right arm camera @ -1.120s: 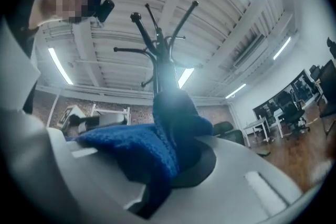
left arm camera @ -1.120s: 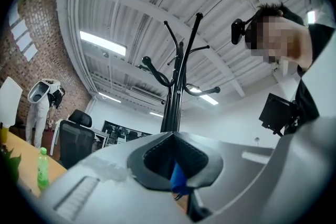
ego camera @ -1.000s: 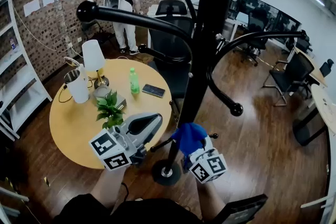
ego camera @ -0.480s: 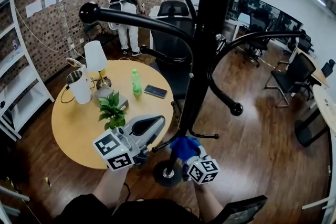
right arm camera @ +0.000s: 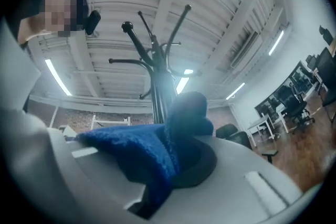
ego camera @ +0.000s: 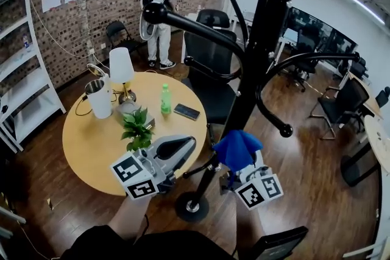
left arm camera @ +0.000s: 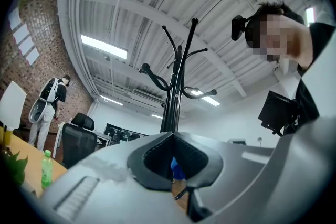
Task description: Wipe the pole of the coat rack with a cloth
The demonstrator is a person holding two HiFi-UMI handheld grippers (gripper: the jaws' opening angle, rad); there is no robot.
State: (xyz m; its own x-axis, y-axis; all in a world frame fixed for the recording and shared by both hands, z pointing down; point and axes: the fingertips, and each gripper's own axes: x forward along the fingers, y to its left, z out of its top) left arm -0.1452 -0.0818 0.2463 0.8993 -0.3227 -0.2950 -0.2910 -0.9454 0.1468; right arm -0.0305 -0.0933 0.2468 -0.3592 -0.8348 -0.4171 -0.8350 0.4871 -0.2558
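The black coat rack pole [ego camera: 256, 64] rises from its round base [ego camera: 192, 207] beside the table. My right gripper [ego camera: 241, 162] is shut on a blue cloth [ego camera: 237, 148], which sits against the lower pole on its right side. In the right gripper view the cloth [right arm camera: 142, 149] drapes over the jaws, with the pole [right arm camera: 157, 97] just behind it. My left gripper [ego camera: 186, 144] hangs left of the pole, apart from it, jaws together and holding nothing. In the left gripper view the gripper [left arm camera: 173, 136] points up at the pole [left arm camera: 172, 102].
A round wooden table [ego camera: 85, 149] at the left carries a lamp [ego camera: 122, 70], a kettle [ego camera: 99, 99], a plant [ego camera: 137, 128], a green bottle [ego camera: 165, 99] and a phone [ego camera: 186, 111]. A black office chair [ego camera: 210, 64] stands behind the rack. A person [ego camera: 159, 9] stands by the brick wall.
My right gripper dipped with the cloth toward the base, then rose along the pole. The left gripper stayed about where it was. The head view shifted slightly.
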